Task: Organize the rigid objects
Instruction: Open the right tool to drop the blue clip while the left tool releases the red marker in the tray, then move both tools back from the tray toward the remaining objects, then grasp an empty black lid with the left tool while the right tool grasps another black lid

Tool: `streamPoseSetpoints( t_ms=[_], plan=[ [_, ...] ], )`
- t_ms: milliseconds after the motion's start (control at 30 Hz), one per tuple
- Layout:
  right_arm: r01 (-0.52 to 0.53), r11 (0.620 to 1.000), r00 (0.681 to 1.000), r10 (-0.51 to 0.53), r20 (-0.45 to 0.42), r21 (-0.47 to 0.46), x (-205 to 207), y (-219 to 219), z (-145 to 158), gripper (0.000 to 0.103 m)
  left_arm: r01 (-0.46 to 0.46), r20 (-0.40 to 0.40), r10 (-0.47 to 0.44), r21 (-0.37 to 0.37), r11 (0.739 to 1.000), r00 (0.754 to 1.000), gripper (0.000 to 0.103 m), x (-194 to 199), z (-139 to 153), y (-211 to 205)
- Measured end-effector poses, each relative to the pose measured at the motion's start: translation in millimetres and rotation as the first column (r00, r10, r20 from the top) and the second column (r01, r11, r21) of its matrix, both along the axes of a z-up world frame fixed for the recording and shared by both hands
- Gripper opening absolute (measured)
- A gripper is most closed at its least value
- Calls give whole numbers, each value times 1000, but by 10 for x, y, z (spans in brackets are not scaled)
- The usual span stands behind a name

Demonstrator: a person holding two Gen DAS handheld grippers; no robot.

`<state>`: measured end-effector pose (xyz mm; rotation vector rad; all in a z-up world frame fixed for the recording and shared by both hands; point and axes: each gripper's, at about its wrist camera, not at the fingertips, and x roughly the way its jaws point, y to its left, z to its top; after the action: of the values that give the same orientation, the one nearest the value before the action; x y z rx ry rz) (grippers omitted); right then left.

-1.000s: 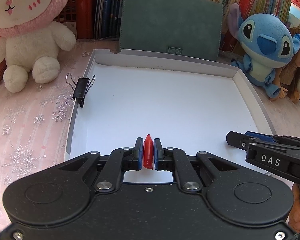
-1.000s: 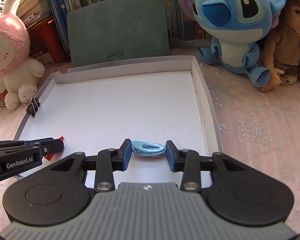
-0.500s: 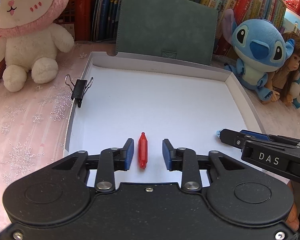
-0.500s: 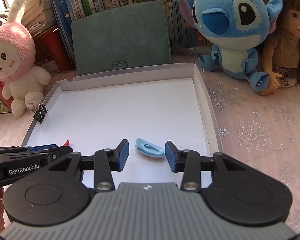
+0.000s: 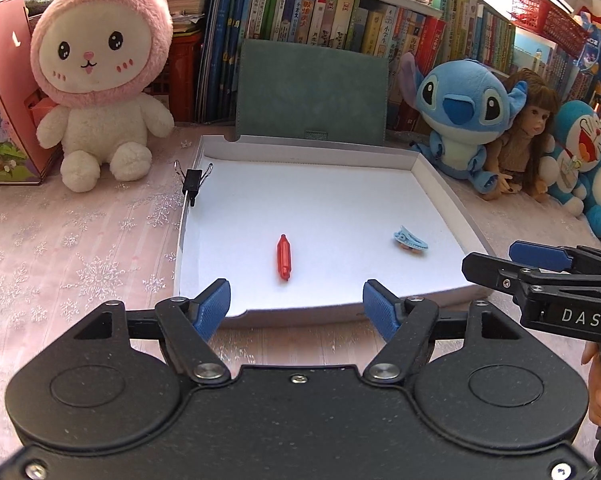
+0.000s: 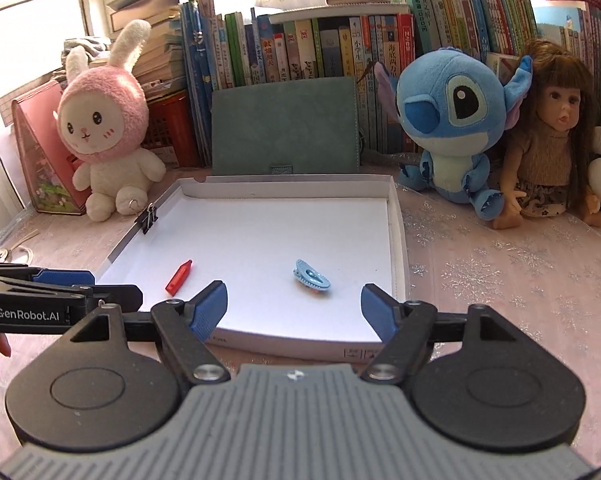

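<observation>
Left wrist view, nearest first: the left claw (image 5: 296,304) hangs just short of the near wall of the white tray (image 5: 440,196), its blue pads spreading apart with nothing between them. The right claw (image 6: 294,306) sits likewise at the tray's near edge, jaws opening and empty.

Inside the tray, the red crayon-like piece (image 5: 283,257) lies flat in the near half, left of centre, pointing toward the tray's far wall. The pale blue hair clip (image 5: 410,241) rests in the near right part of the tray, close to the right wall but not touching it — tilted on its curved toothed edge, so it looks ready to rock. Both are small, hard and smooth. A black binder clip (image 5: 192,182) grips the tray's left wall toward the far corner.

What could go wrong, as I judge it: the tray is light card with low walls, and either claw catching its near edge could shove it along the surface or tip it, sending the crayon rolling. A careless pass over the tray could also flick the hair clip out across the right wall.

Beyond the tray's far wall stand a green pouch (image 5: 312,92), plush toys and a row of books — none in the way.
</observation>
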<state>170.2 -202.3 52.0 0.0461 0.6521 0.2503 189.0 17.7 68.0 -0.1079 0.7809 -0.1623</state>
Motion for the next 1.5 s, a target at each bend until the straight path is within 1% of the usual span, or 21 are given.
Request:
streamPoseSetpoints(
  t_ms=[100, 233, 367, 533, 667, 800, 933, 1000, 1067, 1133, 1200, 1333, 1400, 1500],
  plan=[
    [-21, 1000, 999, 21, 39, -9, -270, -44, -29, 86, 4, 37, -3, -16, 1000, 999, 76, -346, -14, -4],
    [-29, 1000, 997, 28, 74, 12, -590, -120, -89, 87, 12, 75, -11, -16, 1000, 997, 78, -732, -65, -12],
    [-26, 999, 995, 23, 93, 33, -885, -198, -155, 88, -16, 109, 17, -16, 1000, 994, 79, -1082, -162, 4],
    [-15, 999, 992, 11, 125, 31, -1213, -269, -234, 88, -27, 109, 29, -18, 999, 994, 79, -1427, -310, 49],
    [4, 1000, 989, -4, 146, -3, -1500, -316, -305, 88, -35, 97, 36, -17, 999, 995, 79, -1674, -385, 105],
    [26, 1000, 988, -25, 153, -4, -1738, -341, -359, 88, -27, 117, 30, -22, 999, 993, 75, -1935, -369, 149],
    [10, 1000, 988, -10, 151, -1, -1923, -304, -414, 86, 11, 138, -12, 9, 1000, 990, 70, -2194, -331, 116],
    [-4, 1000, 989, 6, 151, -10, -2004, -257, -449, 85, 23, 141, -25, 21, 1000, 990, 67, -2276, -330, 97],
    [-19, 1000, 988, 21, 152, -17, -2082, -195, -488, 84, 23, 143, -29, 43, 999, 989, 61, -2339, -337, 64],
    [-25, 1000, 989, 27, 149, -19, -2146, -143, -531, 82, 11, 140, -19, 58, 998, 990, 53, -2382, -370, 49],
    [-32, 999, 989, 33, 146, -10, -2199, -103, -577, 78, 4, 129, -13, 69, 998, 992, 50, -2387, -423, 47],
    [-31, 999, 991, 33, 131, -15, -2222, -50, -657, 71, -17, 100, 10, 70, 997, 995, 48, -2361, -534, 72],
    [-27, 999, 992, 29, 122, -20, -2203, -30, -683, 65, -20, 96, 13, 69, 997, 995, 48, -2340, -569, 86],
    [-24, 999, 993, 27, 113, -22, -2165, -15, -711, 61, -26, 92, 19, 74, 997, 996, 45, -2306, -612, 90]
  ],
)
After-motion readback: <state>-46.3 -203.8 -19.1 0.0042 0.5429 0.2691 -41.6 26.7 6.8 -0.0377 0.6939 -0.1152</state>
